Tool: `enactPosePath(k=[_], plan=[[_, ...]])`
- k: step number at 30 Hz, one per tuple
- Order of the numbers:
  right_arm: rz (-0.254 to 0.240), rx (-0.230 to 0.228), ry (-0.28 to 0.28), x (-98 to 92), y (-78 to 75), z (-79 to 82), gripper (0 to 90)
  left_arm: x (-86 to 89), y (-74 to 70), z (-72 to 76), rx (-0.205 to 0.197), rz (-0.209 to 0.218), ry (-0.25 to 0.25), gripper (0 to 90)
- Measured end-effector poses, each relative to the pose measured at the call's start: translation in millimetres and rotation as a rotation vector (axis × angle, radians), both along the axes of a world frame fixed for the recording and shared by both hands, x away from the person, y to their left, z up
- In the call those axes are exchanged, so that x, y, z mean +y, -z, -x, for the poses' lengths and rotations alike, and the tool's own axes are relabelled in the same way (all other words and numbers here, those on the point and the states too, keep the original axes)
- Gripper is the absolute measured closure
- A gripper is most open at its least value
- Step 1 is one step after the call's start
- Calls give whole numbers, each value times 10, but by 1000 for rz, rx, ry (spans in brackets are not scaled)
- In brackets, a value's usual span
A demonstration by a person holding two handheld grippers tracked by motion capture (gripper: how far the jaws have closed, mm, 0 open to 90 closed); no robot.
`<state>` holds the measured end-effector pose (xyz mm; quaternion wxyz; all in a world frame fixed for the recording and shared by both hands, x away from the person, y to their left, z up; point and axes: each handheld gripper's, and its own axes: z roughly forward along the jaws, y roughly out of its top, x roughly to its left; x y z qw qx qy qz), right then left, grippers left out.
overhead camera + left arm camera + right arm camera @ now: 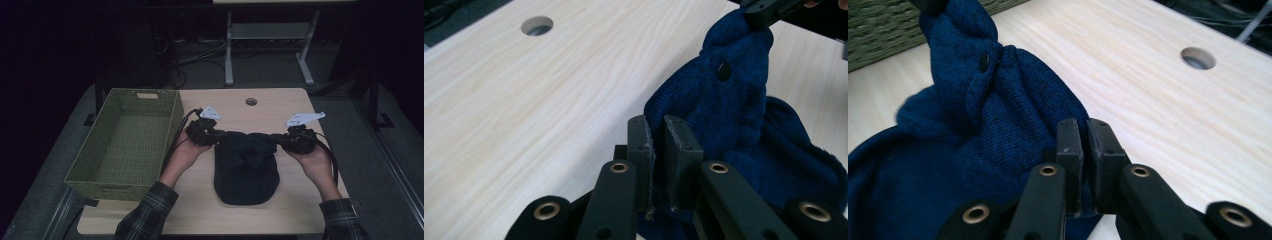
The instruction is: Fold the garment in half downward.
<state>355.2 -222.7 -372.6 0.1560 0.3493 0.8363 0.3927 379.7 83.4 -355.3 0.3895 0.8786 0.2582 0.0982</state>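
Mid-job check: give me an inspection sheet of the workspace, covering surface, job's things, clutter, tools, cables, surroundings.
Surface: light wooden table with a round hole near the far edge.
Job's things: dark blue knitted garment with a button, lying mid-table, its top edge stretched between both tools.
Clutter: nothing seen.
Tools: left tool shut on the garment's edge; right tool shut on the opposite edge.
Cables: one trails from each tool; a tangle lies on the floor beyond.
Surroundings: green woven basket at the table's left, nothing visible inside; white table frame behind; dark room.
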Motion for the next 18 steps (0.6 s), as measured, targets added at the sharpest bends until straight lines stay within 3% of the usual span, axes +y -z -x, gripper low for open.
enactPosePath(k=[5,10,18], plan=[[-20,28,-19,-17,68,88,848,20,55,99,13,-1,10,820],[-5,21,-29,-12,131,198,844,27,110,206,23,0,29,818],[-24,14,-52,-35,248,443,835,54,216,385,46,1,55,812]])
